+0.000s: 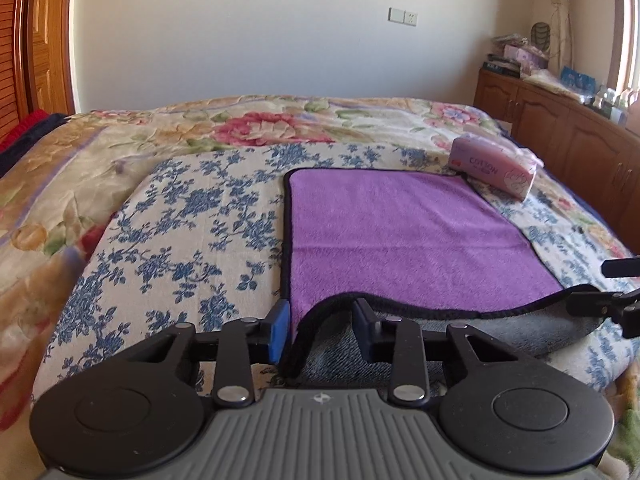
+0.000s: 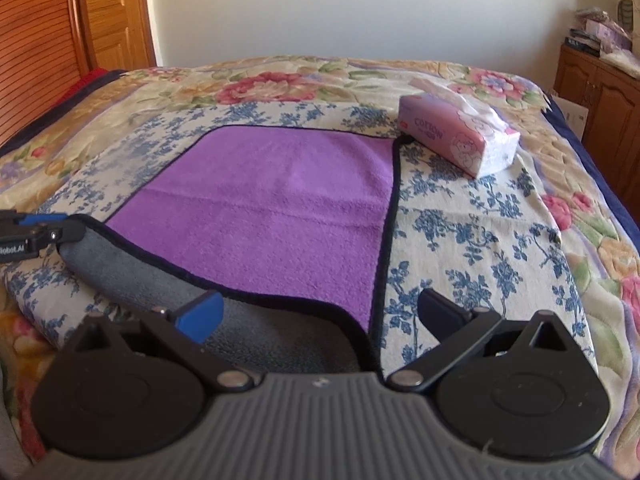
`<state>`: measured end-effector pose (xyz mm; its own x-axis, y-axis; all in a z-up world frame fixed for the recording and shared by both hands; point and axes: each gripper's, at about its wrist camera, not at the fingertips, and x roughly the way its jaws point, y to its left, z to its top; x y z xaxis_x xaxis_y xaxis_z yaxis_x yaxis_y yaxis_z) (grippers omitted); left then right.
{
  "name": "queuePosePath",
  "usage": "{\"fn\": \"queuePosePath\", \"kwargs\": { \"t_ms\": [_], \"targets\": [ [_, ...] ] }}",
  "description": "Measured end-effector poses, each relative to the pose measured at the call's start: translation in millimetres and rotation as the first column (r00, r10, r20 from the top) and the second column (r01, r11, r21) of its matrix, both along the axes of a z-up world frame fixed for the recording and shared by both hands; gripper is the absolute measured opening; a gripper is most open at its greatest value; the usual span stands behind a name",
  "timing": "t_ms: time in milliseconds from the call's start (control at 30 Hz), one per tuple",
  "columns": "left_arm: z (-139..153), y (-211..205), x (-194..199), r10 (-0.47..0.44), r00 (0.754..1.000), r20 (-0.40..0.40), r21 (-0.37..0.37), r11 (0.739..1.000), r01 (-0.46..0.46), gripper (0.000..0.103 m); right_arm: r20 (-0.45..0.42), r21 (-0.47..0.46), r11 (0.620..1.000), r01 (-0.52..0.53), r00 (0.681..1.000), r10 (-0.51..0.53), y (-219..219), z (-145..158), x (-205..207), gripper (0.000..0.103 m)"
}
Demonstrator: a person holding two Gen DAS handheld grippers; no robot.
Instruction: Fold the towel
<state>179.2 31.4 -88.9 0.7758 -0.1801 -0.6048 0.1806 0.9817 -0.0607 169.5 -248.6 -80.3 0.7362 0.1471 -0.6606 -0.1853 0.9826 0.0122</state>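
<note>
The purple towel (image 2: pixel 272 208) lies on the bed (image 2: pixel 480 240), its near hem curled over grey-side up. Left gripper (image 1: pixel 320 326) and right gripper (image 2: pixel 320 316) both straddle that hem, fingers apart. Pinch both corners evenly, then carry them toward the tissue pack (image 2: pixel 460 136).

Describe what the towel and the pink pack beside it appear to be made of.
Towel: soft plush cloth, probably microfibre; fuzzy matte nap, purple face, grey underside, dark stitched edging. Pink pack: thin glossy plastic film, judging by its sheen and printed wording, with crinkled white tissue showing at the top.
</note>
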Motion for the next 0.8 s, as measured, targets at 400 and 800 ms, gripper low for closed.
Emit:
{"fn": "queuePosePath", "kwargs": {
  "t_ms": [400, 800],
  "targets": [
    [-4.2, 0.3, 0.5, -0.003, 0.999, -0.036, -0.009, 1.0, 0.003, 0.034, -0.095, 0.047, 0.999, 0.0, 0.995, 0.005, -10.6, -7.5, 6.0, 0.086],
    [-7.7, 2.6, 2.8, 0.005, 0.998, -0.06, -0.016, 1.0, -0.006, 0.023, -0.143, 0.072, 0.997, -0.017, 0.989, 0.027, -16.6, -10.8, 7.3, 0.06]
  ]
}}
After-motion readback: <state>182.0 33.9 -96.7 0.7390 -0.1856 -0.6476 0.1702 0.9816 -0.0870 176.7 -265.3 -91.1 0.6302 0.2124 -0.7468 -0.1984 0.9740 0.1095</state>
